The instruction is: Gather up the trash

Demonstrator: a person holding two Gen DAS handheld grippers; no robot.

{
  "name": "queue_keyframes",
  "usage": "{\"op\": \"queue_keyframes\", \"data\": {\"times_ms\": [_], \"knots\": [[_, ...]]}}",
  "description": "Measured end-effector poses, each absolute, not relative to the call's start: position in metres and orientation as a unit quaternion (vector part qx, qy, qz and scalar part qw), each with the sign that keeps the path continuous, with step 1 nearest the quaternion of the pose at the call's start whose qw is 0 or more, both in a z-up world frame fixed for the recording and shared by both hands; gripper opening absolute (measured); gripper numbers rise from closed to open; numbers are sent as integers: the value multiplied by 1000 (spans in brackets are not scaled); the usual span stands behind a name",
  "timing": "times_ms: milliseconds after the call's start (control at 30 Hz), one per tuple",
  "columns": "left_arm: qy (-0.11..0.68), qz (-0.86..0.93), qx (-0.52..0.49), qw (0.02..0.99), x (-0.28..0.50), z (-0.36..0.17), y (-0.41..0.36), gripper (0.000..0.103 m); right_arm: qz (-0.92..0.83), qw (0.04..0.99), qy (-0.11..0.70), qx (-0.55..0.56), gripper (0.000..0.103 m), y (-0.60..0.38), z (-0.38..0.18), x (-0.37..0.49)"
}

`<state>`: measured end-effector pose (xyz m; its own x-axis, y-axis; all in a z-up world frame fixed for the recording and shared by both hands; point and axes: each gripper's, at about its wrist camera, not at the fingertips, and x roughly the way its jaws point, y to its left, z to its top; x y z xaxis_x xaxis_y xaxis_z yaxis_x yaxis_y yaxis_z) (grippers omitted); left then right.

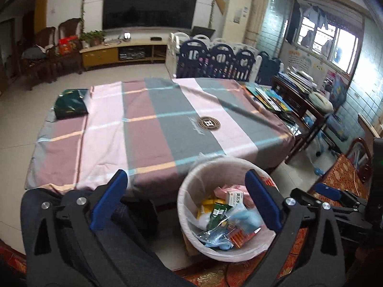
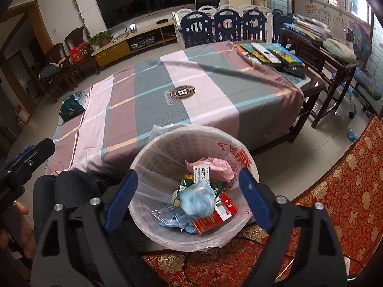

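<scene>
Right gripper nearest, blue jaws spread wide, nothing between, hanging over trash bin. Left gripper same deal, wide and empty, just left of bin. Striped table behind bin. Bin full: blue bag, red box, pink wrapper.

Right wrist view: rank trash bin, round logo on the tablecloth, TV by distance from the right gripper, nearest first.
From the right gripper, whose jaws stand open:
1. trash bin, directly below and between the fingers, full of wrappers.
2. round logo, mid-table, beyond the bin.
3. TV, on the far wall, top of view.
</scene>
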<state>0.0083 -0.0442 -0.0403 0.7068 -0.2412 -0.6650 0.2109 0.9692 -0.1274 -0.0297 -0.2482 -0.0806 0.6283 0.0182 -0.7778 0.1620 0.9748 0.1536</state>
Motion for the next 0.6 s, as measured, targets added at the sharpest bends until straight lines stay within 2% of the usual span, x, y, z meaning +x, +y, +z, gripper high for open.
{"op": "queue_keyframes", "data": {"times_ms": [133, 367, 600], "knots": [[345, -95, -19, 934, -2, -20, -31, 100, -52, 916, 388, 87, 100, -237, -41, -44], [305, -69, -30, 949, -30, 15, -13, 100, -68, 942, 327, 22, 100, -212, 8, -66], [292, -63, -20, 954, -43, 30, -9, 100, -51, 933, 356, 26, 100, -212, 1, -58]]}}
